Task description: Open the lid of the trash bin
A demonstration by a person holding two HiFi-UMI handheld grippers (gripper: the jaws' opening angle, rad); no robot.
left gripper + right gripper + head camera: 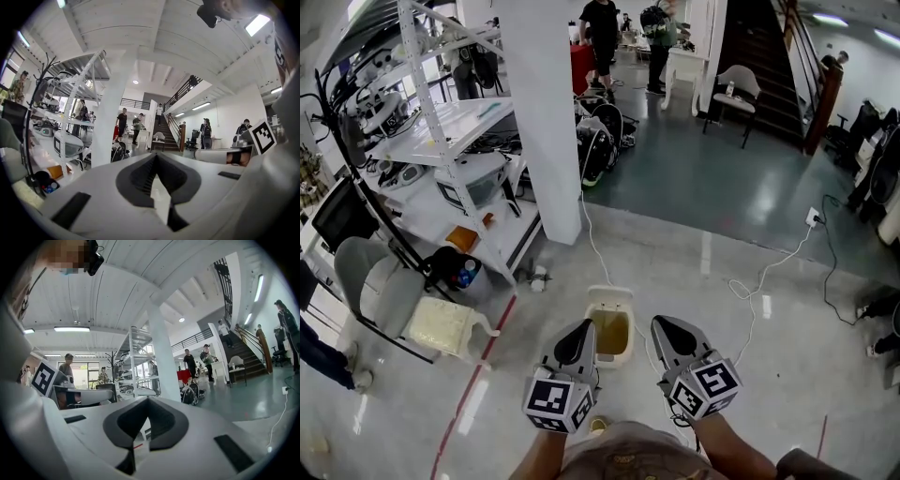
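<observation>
A small white rectangular trash bin [610, 302] stands on the pale floor just ahead of me, and its top shows a yellowish-brown inside. My left gripper [582, 327] hovers at the bin's near left corner, above it. My right gripper [662, 323] hangs just right of the bin, apart from it. Each gripper's jaws are closed to a point with nothing between them. The left gripper view [157, 158] and right gripper view [147, 401] look level across the room, so the bin is hidden in both.
A white pillar [547, 122] rises behind the bin, with a loaded white shelving rack [450, 141] to its left. A grey chair [364, 274] and a cream container [441, 323] sit at the left. White cables [750, 286] cross the floor at the right. People stand far back.
</observation>
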